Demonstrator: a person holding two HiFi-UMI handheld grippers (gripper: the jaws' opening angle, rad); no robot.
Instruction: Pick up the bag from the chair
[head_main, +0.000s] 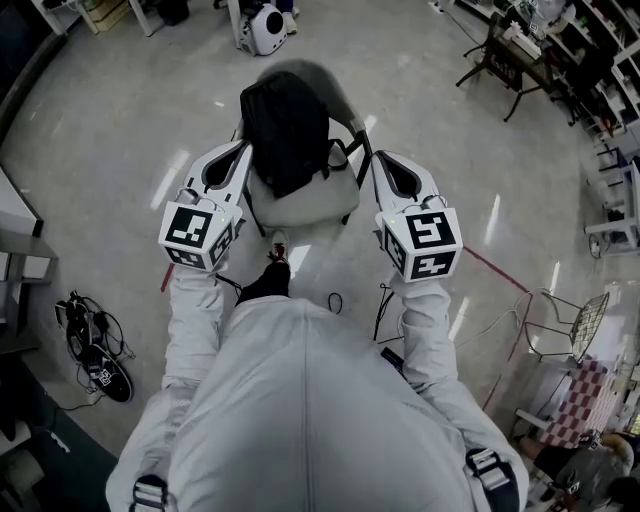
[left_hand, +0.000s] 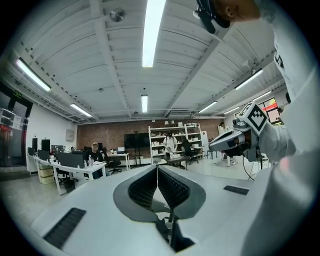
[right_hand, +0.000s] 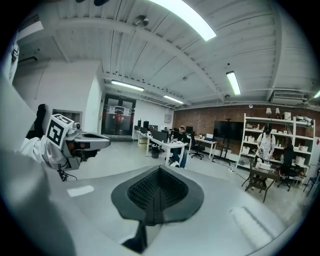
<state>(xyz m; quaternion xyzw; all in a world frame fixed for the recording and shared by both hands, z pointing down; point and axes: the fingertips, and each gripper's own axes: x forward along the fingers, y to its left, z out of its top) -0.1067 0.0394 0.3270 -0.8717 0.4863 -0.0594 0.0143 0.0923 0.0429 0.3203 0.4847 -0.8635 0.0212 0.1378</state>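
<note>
Plainly black bag (head_main: 285, 130) on pale chair (head_main: 312, 203)

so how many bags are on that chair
1: a black bag on the grey chair, up against its back, between the left tongs and the right tongs. Anything behind it is hidden.

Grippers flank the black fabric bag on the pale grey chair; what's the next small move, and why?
Probably open both jaws: the left gripper and right gripper sit either side of the black fabric bag on the pale grey chair, both shut and empty.
</note>
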